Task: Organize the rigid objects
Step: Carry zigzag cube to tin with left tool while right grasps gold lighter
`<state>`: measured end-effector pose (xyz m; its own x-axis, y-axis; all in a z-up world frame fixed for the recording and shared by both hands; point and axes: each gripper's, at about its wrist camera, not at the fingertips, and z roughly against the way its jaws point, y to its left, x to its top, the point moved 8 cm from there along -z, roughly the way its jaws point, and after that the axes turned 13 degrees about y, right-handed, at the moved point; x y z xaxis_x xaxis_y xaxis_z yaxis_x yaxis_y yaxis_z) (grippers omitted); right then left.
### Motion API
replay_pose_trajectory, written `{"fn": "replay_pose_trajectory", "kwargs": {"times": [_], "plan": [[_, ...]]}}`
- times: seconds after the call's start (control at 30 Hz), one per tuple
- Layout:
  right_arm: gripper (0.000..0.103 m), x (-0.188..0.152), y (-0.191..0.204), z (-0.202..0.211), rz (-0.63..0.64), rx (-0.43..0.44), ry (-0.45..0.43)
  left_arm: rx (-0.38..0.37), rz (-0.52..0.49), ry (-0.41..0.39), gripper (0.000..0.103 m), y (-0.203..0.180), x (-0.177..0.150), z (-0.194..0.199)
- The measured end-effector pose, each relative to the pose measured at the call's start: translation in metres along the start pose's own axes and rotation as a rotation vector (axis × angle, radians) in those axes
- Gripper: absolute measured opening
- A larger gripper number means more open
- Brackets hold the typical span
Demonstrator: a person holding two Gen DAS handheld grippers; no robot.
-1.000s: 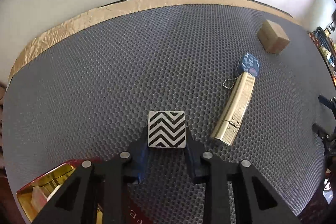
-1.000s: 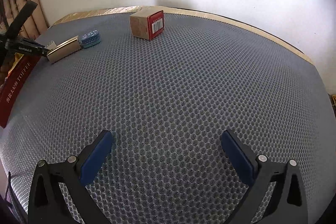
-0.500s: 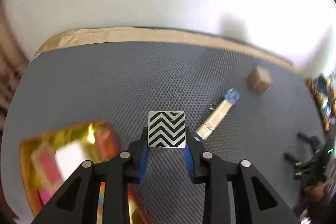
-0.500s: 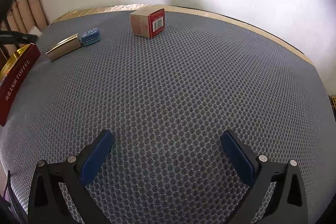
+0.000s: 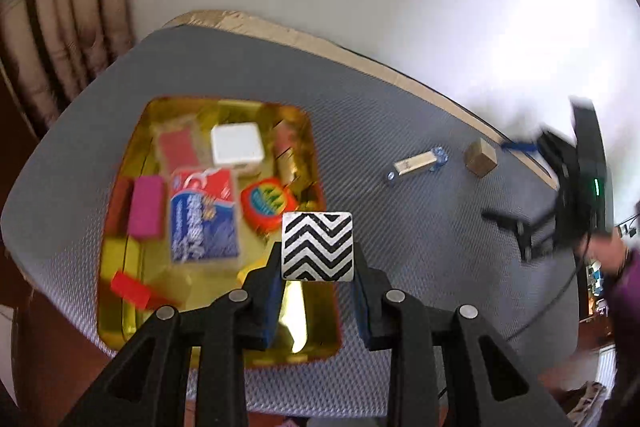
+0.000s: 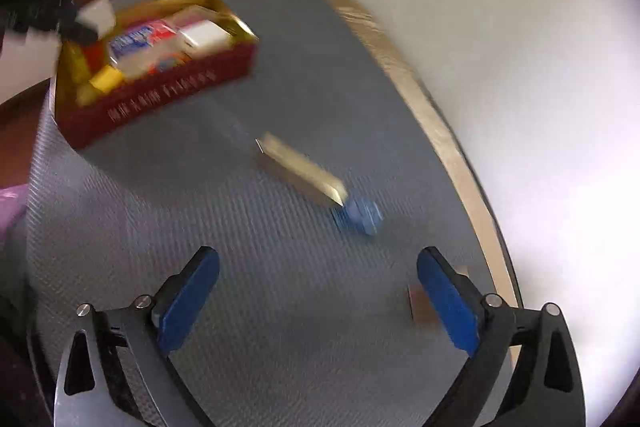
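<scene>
Left wrist view: the left gripper pinches the chevron-patterned block between its blue pads, carried above the near right edge of the gold-lined tin, presumably to drop it in with the boxes already gathered there. The right gripper, its jaws having just eased in slightly, stands spread and empty over the worktop. Ahead of it lie the gold case and blue tag, likely next.
</scene>
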<state>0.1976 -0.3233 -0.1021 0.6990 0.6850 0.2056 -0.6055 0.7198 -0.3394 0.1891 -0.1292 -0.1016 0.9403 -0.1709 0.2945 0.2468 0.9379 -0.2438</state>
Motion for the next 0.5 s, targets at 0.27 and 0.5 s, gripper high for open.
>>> {"fn": "replay_pose_trajectory", "kwargs": {"times": [0.27,0.5], "plan": [[0.096,0.067,0.003,-0.058,0.337,-0.075,0.206,-0.003,0.034,0.007,0.03,0.02,-0.014,0.001],[0.068,0.086,0.01,-0.11,0.449,-0.042,0.352,-0.007,0.03,0.043,0.03,0.028,-0.012,-0.018]]}}
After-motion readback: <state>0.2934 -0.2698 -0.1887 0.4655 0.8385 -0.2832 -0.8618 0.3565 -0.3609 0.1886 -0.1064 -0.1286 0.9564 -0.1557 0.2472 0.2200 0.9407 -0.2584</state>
